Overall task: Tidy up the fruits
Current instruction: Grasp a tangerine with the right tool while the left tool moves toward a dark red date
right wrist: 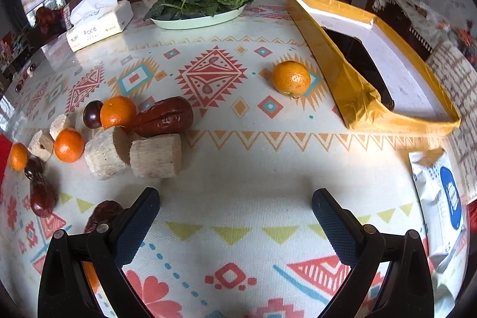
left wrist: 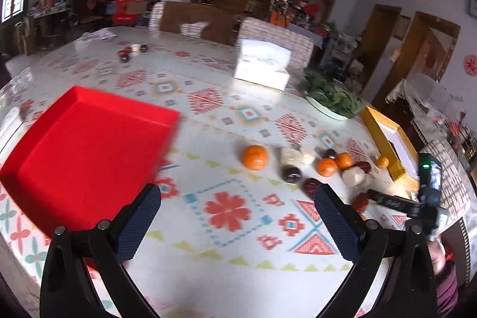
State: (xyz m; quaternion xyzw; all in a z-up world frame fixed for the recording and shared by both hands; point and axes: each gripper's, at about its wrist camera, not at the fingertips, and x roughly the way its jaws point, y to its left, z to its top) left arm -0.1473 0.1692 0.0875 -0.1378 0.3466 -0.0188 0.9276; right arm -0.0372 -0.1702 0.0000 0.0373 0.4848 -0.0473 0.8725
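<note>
On the patterned tablecloth lies a loose group of fruit: an orange (left wrist: pixel 255 157), dark plums (left wrist: pixel 291 174), red dates (left wrist: pixel 360 201) and pale cut chunks (left wrist: pixel 353 176). An empty red tray (left wrist: pixel 86 151) sits to the left. My left gripper (left wrist: pixel 237 206) hovers open over bare cloth, short of the fruit. In the right wrist view, my right gripper (right wrist: pixel 235 206) stands open with nothing between its fingers. Two pale chunks (right wrist: pixel 156 155) lie just ahead to its left, beside a big red date (right wrist: pixel 164 116) and oranges (right wrist: pixel 117 112). One orange (right wrist: pixel 291 78) sits alone near a yellow tray (right wrist: pixel 354 88).
A phone (right wrist: pixel 357 61) lies in the yellow tray. A plate of leafy greens (right wrist: pixel 199 5) and a tissue box (right wrist: pixel 98 20) stand at the far side. A wipes pack (right wrist: pixel 441 198) lies at the right edge. Chairs ring the table. The other hand-held gripper (left wrist: pixel 426 195) shows at right.
</note>
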